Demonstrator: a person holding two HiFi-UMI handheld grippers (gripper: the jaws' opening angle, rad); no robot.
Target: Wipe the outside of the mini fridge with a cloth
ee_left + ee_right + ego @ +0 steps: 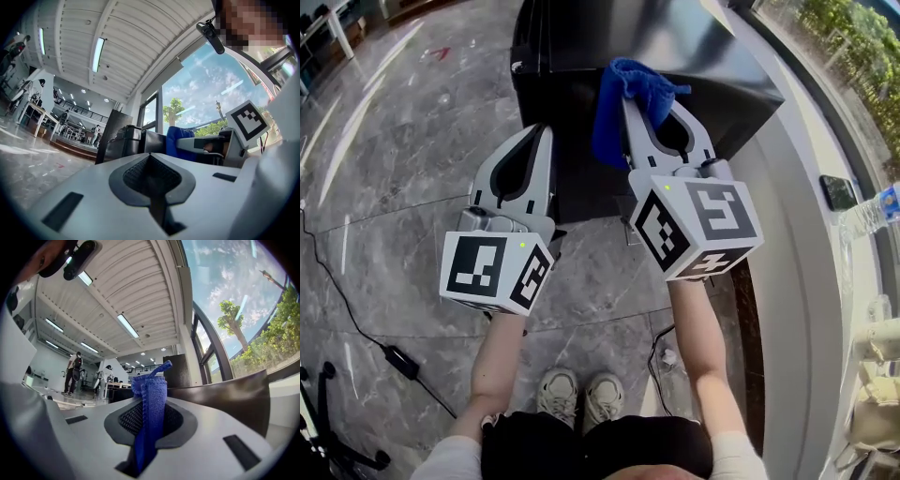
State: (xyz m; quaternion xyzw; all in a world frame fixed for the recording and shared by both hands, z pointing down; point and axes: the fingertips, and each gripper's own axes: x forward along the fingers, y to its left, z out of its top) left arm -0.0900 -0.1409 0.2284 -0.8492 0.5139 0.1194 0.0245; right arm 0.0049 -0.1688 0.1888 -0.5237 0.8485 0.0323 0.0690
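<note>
**Right tool** [654, 111]: the jaws are clamped on a blue cloth [150, 399]. A narrow fold runs down between the pads, and the bunched end stands proud of the tips. In the head view the loose part of the cloth drapes over the upper front edge of the black mini fridge [581, 37]. It sits at or against the dark face, but I cannot confirm contact.

**Left tool** [540, 141]: the jaws are together with nothing between them. It is held just left of the right tool, near the fridge's front, and takes no part in the wipe.

**Surroundings:** the fridge stands on a grey marble floor [394, 187]. A white window ledge [797, 244] runs close along its right side and carries a phone [839, 192] and a water bottle [872, 211]. A cable with a power brick [399, 361] trails across the floor on the left.

**Risks, in my judgement:**
- Only a thin fold is gripped. Drag against the panel could pull the cloth free or roll it aside.
- If the cloth shifts, the hard jaw tips would meet the glossy finish and could scratch it.
- A wide stroke to the right could carry the tool into the ledge and disturb the bottle or the phone.
- The idle left tool could knock the fridge during a sideways pass.
</note>
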